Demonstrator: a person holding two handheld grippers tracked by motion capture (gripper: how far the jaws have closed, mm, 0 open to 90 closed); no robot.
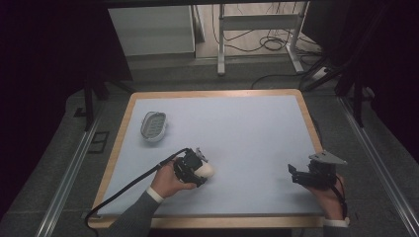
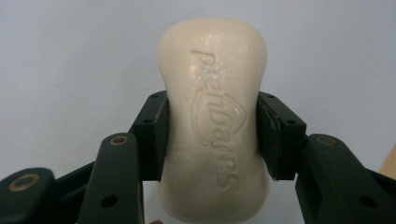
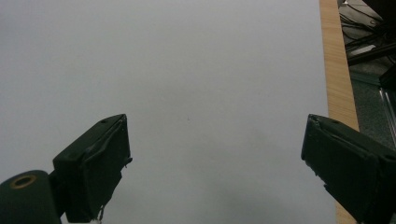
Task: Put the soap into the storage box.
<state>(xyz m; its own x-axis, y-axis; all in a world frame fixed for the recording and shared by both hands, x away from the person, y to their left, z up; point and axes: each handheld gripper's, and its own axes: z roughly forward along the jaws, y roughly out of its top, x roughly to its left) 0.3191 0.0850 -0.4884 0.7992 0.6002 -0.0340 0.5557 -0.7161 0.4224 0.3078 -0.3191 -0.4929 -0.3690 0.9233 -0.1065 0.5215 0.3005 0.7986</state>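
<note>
While clamped at its waist, soap bar [image 2: 215,121] between left gripper [image 2: 211,135] jaws, apparently off-table.

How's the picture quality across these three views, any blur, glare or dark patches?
High view: table evenly lit, surroundings nearly black, slightly soft. Left gripper view: soap bar sharp, embossed lettering readable, no glare. Right gripper view: dim and grey, faint shading low on the mat.

The left claw [image 2: 212,135] grips a cream bar of soap [image 2: 213,116] across its narrowed waist, one black jaw pressed against each side. Raised lettering runs lengthwise along the bar's upper face. Behind it lies the pale blue table [image 2: 70,60], with a sliver of wooden edge at the lower right.
</note>
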